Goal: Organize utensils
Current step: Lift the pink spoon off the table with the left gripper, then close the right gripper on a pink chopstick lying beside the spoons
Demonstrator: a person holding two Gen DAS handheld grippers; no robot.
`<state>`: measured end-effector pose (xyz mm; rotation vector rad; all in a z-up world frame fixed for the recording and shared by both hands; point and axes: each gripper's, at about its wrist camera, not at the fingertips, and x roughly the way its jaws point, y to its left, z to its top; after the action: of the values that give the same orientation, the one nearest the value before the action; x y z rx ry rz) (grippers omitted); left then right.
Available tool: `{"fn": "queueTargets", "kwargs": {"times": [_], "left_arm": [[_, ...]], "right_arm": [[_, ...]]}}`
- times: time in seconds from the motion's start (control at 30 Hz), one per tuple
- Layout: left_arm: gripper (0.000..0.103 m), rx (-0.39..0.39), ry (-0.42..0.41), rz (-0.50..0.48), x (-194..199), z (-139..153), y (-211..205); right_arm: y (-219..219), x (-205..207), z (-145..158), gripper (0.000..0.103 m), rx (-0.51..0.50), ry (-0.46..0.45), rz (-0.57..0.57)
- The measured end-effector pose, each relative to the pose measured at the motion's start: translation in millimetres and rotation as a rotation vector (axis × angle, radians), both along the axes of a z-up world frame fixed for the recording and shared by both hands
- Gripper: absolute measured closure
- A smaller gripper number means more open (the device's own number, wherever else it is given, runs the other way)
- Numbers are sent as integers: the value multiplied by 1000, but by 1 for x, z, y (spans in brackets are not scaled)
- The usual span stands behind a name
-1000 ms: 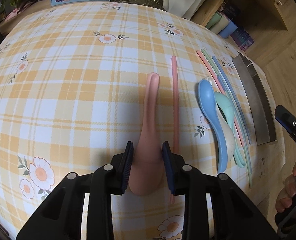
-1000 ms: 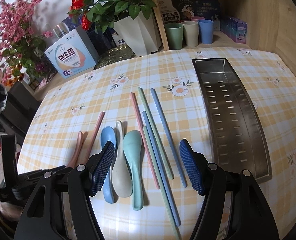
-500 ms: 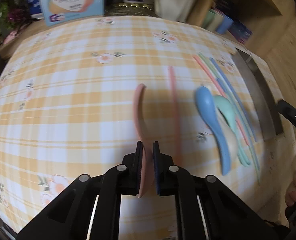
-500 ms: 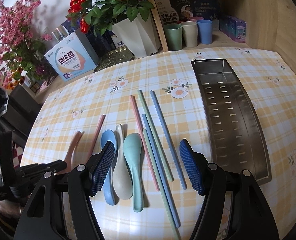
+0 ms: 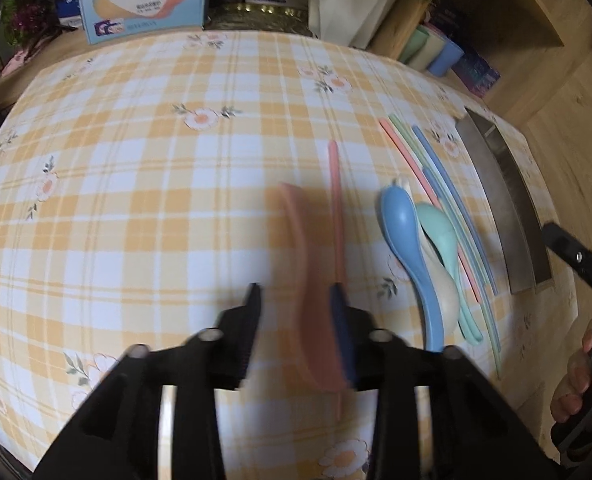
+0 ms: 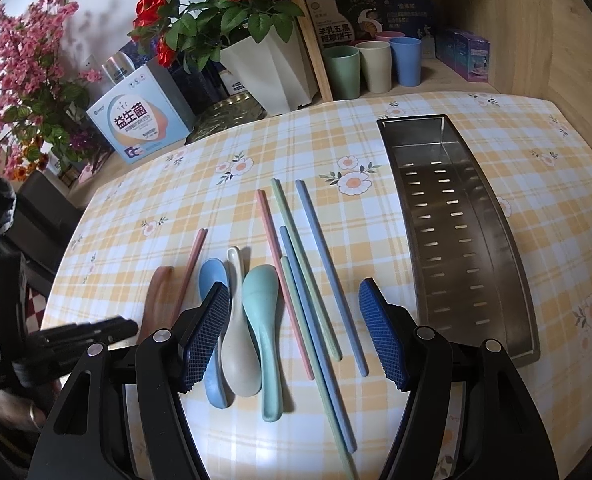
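Observation:
A pink spoon (image 5: 308, 280) stands on its edge between the jaws of my left gripper (image 5: 296, 296), blurred. The jaws are opening: the spoon leans on the right pad, and the left pad is clear of it. A pink chopstick (image 5: 336, 208) lies just right of it. My right gripper (image 6: 292, 332) hangs open above a blue spoon (image 6: 210, 276), a cream spoon (image 6: 236, 344), a green spoon (image 6: 262, 304) and several pink, green and blue chopsticks (image 6: 328, 272), touching none. The perforated metal tray (image 6: 508, 264) at the right holds nothing.
Along the table's far edge stand a blue-and-white box (image 6: 140, 128), a white pot of red roses (image 6: 272, 72) and a gold tin (image 6: 228, 114). Three cups (image 6: 372, 66) and small boxes sit on the wooden shelf behind. A hand (image 5: 580, 380) holds the right gripper.
The left jaws closed on the pink spoon, turned it from flat onto its edge, and have now spread apart again around it. The right gripper has not moved.

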<state>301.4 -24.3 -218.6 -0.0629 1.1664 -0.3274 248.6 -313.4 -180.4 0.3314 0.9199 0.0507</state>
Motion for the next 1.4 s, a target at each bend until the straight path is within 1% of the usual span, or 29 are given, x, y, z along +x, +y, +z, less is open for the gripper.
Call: {"fn": "queueTargets", "kwargs": {"times": [0.2,0.23,0.27,0.37,0.43,0.5,0.6,0.63,0.67,0.73,0.8,0.87,1.0,1.07,1.13,1.23,1.3,1.4], "left_arm": [[66,2,8,-23,12,-6,-10],[66,13,1,-24,13,-7,-11],[66,29,-6,-18,14,-8,-13],[66,29,-3,-1,19,-13,-13],[66,39,1,-6,21,-19,-16],[66,40,7,-12,21,-23,-19],[66,44,-10,-15,19,-25,-23],[72,43,-16,-11,19,-26,-22],[87,37,-16,-8,19,-27,-21],[87,13,-15,4,18,-28,-17],[87,4,-19,12,15,-28,-14],[87,-2,-24,14,9,-29,-11],[87,-24,-26,30,0,-29,-2],[87,-21,-28,30,-4,-29,2],[87,-17,-31,30,-6,-29,5],[87,-24,-36,38,-8,-29,12],[87,-37,-38,40,-9,-29,15],[87,-40,-39,42,-10,-30,16]], "right_arm": [[2,0,2,38,-15,1,0],[1,-1,2,38,-16,2,-3],[1,-1,3,38,-17,2,-5],[-1,-2,3,38,-21,4,-10],[-2,-2,2,38,-21,7,-13],[-2,-1,1,43,-17,11,-10],[-1,-2,2,44,-28,10,3],[0,-3,3,44,-31,7,9],[0,-3,5,46,-34,3,17],[-1,-4,6,50,-42,-2,24],[-3,-5,6,57,-50,0,33],[-4,-5,3,67,-52,13,44],[-3,-4,-8,80,-63,47,71],[1,-1,-15,88,-62,71,99],[7,4,-22,91,-72,96,130],[19,16,-33,92,-96,126,190],[23,25,-40,92,-104,143,204],[26,42,-50,93,-85,177,215]]}}
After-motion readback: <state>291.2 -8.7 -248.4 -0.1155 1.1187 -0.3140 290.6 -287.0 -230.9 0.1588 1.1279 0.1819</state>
